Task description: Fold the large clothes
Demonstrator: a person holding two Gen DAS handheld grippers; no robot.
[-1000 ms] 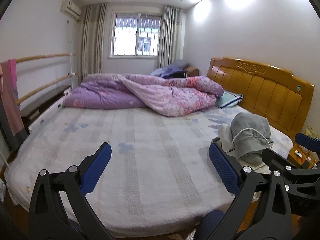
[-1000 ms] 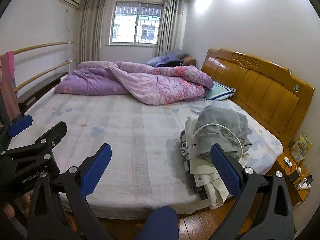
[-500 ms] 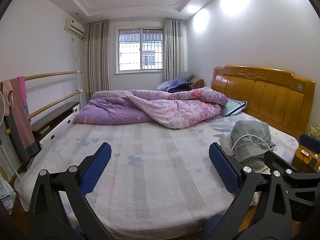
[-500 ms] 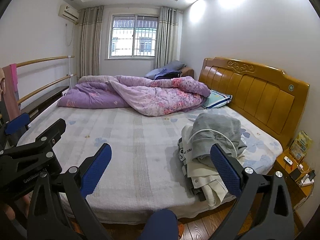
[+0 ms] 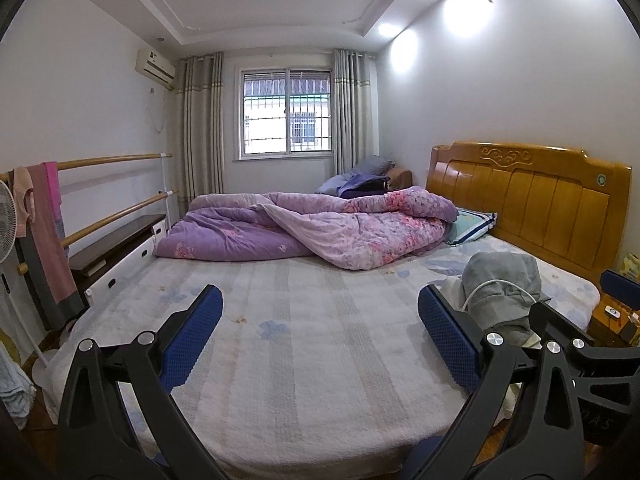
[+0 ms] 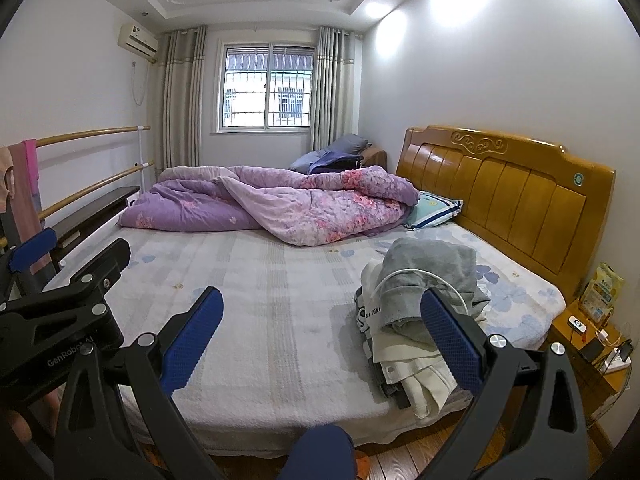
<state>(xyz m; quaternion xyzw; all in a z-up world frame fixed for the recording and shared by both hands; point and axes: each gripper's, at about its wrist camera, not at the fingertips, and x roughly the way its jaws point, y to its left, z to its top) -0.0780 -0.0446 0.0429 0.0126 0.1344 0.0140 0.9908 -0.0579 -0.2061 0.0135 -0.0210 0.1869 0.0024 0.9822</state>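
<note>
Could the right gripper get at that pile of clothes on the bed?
Probably yes. The right gripper is open and empty, and the pile of clothes lies just ahead near the bed edge, nothing between.

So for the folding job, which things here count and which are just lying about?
Job:
pile of clothes, grey garment on top
bed
left gripper, open
right gripper, open

Lying about:
purple quilt
pillow
white cable
cloths on the rail
bedside table

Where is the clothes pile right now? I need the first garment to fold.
The clothes pile sits on the bed's near right corner, below the wooden headboard and just ahead of the right tool.
</note>
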